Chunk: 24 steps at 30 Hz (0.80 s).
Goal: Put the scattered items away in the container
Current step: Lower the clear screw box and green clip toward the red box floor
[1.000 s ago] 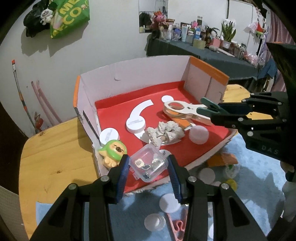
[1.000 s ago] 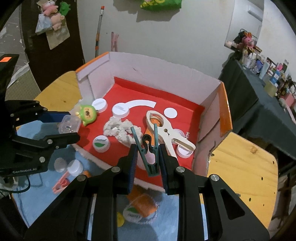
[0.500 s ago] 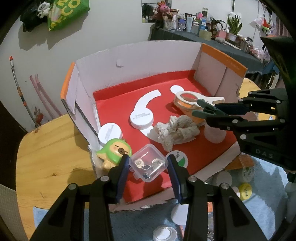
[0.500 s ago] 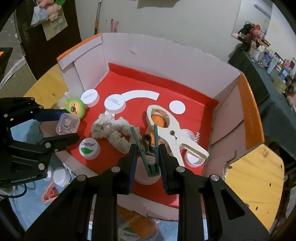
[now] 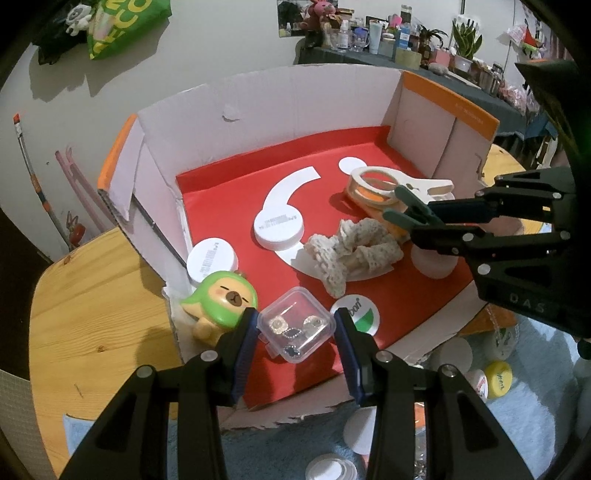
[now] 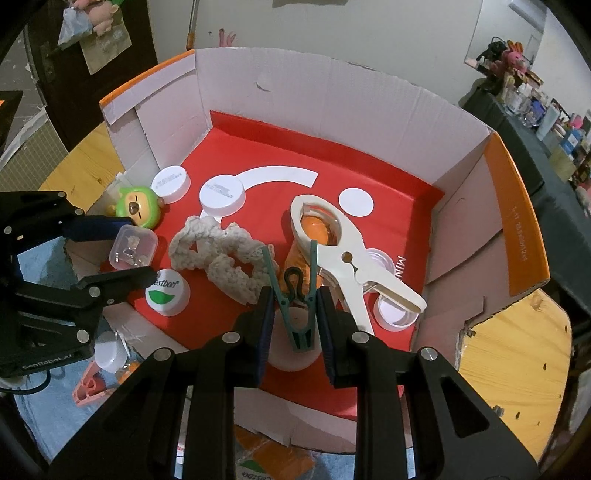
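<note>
The left gripper has its fingers closed on a small clear case, held over the near left corner of the box, just beside a green toy. The right gripper pinches a green clothespin above the box's red floor, near a lace scrunchie and a big white clip.

A lived-in home room. At the upper right of the left wrist view, a dark-draped side table is crowded with cosmetic bottles, a potted plant and a pink plush toy. A green shopping bag hangs on the white wall at upper left. The wooden surface at left is plain household furniture.
</note>
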Each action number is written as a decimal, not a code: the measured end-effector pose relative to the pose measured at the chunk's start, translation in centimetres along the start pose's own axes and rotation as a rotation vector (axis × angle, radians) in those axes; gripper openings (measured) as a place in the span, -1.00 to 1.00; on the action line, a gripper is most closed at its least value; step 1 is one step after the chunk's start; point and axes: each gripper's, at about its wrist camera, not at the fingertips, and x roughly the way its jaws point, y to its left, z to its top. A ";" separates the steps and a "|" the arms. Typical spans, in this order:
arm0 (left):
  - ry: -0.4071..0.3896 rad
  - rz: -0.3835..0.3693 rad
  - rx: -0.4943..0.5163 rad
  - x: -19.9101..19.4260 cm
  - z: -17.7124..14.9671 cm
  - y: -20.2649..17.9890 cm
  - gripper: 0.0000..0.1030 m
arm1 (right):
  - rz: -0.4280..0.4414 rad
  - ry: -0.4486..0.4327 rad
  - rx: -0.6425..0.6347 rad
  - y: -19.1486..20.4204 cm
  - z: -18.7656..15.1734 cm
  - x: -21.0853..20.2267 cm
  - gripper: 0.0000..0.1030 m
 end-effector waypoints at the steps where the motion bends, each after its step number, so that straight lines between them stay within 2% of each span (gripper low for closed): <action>1: 0.000 0.000 0.001 0.0 0.0 0.0 -0.14 | -0.002 -0.001 -0.001 0.0 0.0 -0.1 -0.58; 7: 0.013 0.001 0.005 0.1 0.1 -0.1 -0.14 | -0.003 0.009 -0.016 0.5 -0.3 0.0 -0.58; 14: 0.063 -0.031 0.008 0.5 0.7 0.1 -0.13 | -0.007 0.021 -0.008 0.1 -0.6 0.3 -0.58; 24: 0.098 -0.019 0.027 0.7 1.6 -0.3 -0.13 | -0.012 0.023 -0.004 0.0 -0.4 0.4 -0.58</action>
